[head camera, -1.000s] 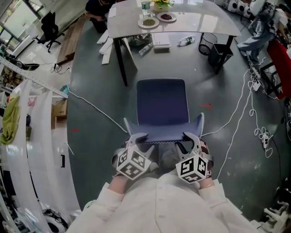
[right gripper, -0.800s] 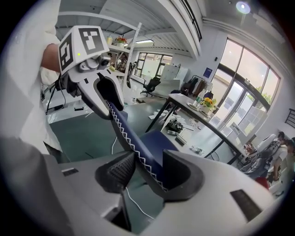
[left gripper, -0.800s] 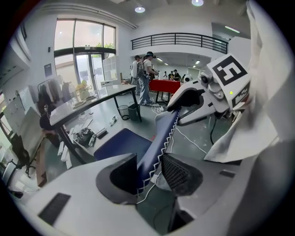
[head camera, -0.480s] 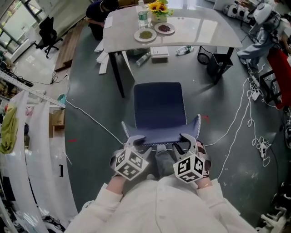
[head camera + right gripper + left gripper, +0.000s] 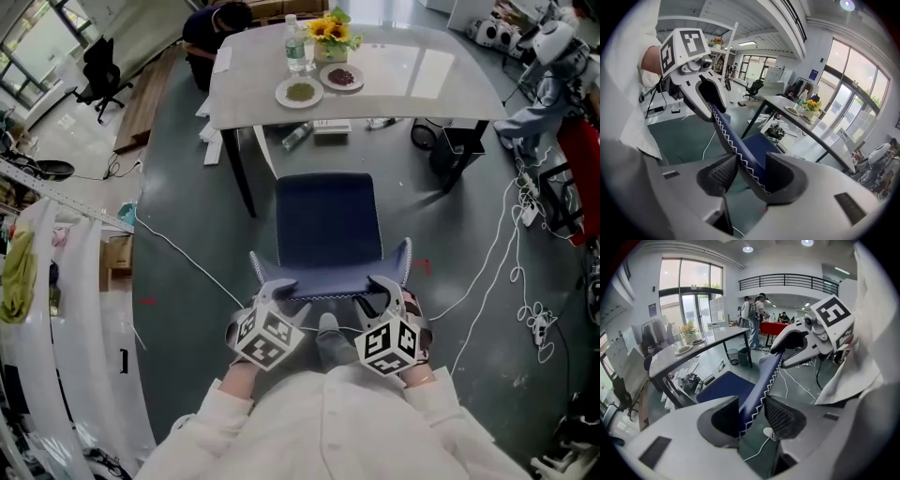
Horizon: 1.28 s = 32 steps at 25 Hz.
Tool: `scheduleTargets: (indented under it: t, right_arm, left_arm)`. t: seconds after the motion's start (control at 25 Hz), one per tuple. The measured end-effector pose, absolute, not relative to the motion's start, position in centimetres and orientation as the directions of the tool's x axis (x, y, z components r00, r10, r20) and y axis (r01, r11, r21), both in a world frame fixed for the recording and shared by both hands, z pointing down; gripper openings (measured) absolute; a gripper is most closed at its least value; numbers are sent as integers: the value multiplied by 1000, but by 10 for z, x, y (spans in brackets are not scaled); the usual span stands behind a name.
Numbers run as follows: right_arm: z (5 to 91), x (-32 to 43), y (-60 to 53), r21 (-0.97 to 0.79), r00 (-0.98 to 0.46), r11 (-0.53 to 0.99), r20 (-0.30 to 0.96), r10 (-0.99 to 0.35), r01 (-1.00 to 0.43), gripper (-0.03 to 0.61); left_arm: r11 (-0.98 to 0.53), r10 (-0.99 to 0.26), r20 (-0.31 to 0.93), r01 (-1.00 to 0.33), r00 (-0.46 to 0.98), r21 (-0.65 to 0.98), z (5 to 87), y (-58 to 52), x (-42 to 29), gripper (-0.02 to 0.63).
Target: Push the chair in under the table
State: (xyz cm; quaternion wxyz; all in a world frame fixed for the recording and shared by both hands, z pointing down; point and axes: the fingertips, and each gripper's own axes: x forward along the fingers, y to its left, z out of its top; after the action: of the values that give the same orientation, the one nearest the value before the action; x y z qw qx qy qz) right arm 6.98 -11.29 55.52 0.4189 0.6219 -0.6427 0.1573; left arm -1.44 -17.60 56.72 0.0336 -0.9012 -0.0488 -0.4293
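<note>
Your left gripper (image 5: 281, 284) and right gripper (image 5: 382, 284) are each clamped over the top edge of the backrest (image 5: 330, 275) of the blue chair (image 5: 328, 225); in each gripper view the stitched blue edge fills the space between the jaws, with the ribbed pad against it; the left gripper sits at the backrest's left corner, the right at its right corner. The chair stands on the grey floor (image 5: 187, 244) straight before you, between you and the table (image 5: 412, 66); its backrest is on your side and its seat points away from you towards the table; the backrest's long top edge runs across, from one gripper to the other. The seat's front edge lies near the table's near edge, right of the table's left leg (image 5: 241, 169); the whole seat shows in front of the tabletop.
</note>
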Motion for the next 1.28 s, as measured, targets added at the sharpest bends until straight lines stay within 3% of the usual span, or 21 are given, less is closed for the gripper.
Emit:
scheduleTargets:
  t: [0.48, 1.28]
  right_arm:
    - [551, 142, -164, 344, 136, 182, 723, -677, -921, 190]
    - [547, 193, -257, 382, 161, 153, 672, -723, -911, 190]
  left_arm:
    - [-996, 20, 747, 79, 664, -43, 563, -222, 53, 173]
    - [-993, -30, 720, 61, 693, -100, 559, -321, 107, 183]
